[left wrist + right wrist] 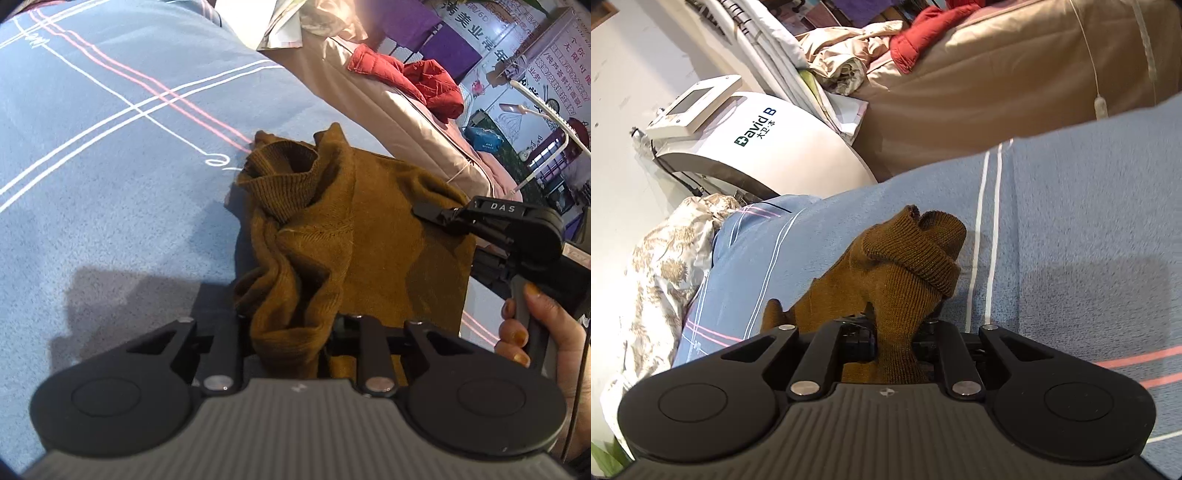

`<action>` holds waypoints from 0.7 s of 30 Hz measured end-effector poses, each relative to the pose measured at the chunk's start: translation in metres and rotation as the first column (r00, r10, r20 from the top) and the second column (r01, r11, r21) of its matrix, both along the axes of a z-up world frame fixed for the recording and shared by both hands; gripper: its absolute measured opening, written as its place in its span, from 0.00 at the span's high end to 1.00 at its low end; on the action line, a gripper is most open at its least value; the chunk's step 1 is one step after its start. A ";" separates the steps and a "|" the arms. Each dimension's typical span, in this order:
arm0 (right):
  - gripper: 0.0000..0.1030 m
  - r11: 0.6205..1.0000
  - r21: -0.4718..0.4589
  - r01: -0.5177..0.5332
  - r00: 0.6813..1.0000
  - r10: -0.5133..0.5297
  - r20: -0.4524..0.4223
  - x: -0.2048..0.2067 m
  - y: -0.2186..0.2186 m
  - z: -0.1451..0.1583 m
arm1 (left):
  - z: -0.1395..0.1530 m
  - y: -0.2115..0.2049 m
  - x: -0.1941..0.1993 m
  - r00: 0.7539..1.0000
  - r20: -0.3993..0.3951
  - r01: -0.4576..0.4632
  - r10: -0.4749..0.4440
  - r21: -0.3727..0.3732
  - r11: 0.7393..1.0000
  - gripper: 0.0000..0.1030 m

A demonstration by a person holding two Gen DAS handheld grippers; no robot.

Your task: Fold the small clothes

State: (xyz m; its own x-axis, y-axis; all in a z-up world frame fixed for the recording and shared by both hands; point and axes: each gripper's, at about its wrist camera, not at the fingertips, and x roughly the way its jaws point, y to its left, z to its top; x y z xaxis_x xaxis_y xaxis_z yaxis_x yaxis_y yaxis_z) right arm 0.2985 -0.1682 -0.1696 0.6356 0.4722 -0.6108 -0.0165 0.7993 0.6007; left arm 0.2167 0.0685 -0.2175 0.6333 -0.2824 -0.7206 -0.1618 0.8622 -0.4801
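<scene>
Underneath everything lies a blue blanket [122, 206] with a soft, napped face, crossed by thin white lines and paired pink stripes; it covers the work surface and takes long shadows in low, warm light. On it, partly lifted, is a brown knitted sweater [354, 229], its ribbed collar turned toward the far side and its body bunched into folds. The left gripper [291, 332] has its fingers clamped on a gathered fold of that knit at the near edge, and the right gripper [895, 343] is likewise pinched on a bunch of the same fabric, with a ribbed cuff [916, 251] flopping beyond it. A hand [532, 332] wraps the right tool's handle. Behind the blanket runs a tan-covered bed [997, 85] with a red padded jacket [417, 81] lying on top and rumpled cream bedding [842, 48] beside it. A white machine with a tilted screen [738, 136] stands against the pale wall, and a leaf-print quilt [661, 269] is heaped at the blanket's edge. Posters with printed text [561, 66] hang beyond the bed.
</scene>
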 end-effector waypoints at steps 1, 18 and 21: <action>0.80 1.000 -0.010 -0.004 1.000 0.004 0.013 -0.003 0.000 0.005 | 0.002 0.000 -0.003 1.000 -0.001 0.005 -0.005 -0.002 1.000 0.79; 0.82 0.978 -0.188 0.088 0.977 -0.049 0.207 -0.122 -0.135 0.132 | 0.111 -0.177 -0.069 0.900 0.137 0.418 -0.413 -0.012 0.908 0.81; 0.82 0.966 -0.193 0.170 0.961 -0.120 0.248 -0.148 -0.189 0.172 | 0.147 -0.237 -0.077 0.840 0.190 0.519 -0.509 -0.008 0.855 0.81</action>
